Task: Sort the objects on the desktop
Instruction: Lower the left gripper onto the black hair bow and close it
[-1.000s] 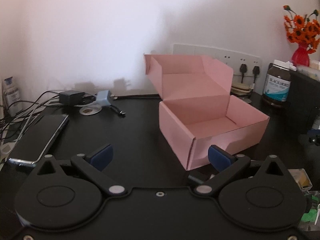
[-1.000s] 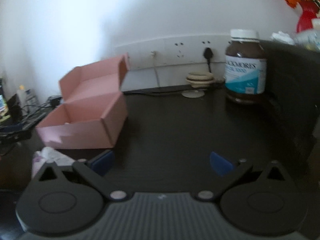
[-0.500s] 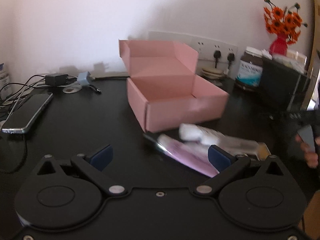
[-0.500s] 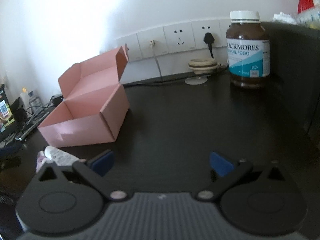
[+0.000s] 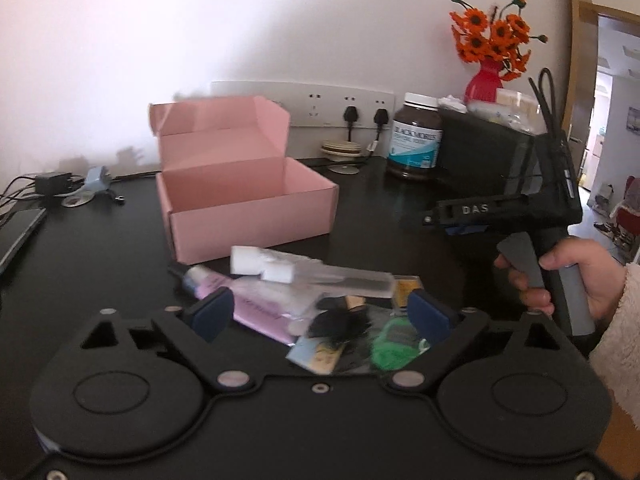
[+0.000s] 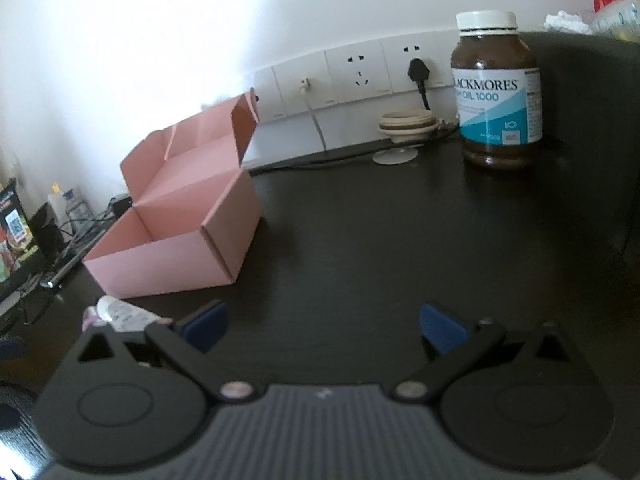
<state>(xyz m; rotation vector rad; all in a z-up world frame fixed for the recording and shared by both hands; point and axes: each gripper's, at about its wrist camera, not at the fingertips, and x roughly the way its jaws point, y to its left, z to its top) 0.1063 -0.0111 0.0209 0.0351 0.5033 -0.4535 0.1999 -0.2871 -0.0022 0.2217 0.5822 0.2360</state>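
Left wrist: supplement bottle (image 5: 417, 136) behind pink box (image 5: 244, 196)

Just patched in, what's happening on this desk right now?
A person holds a gripper in each hand, sorting clutter. The left gripper is over a pile of small items in front of the open pink box; its jaws are closing, but nothing is gripped yet. The right gripper hangs open over the bare desk, holding nothing. The box looks empty.
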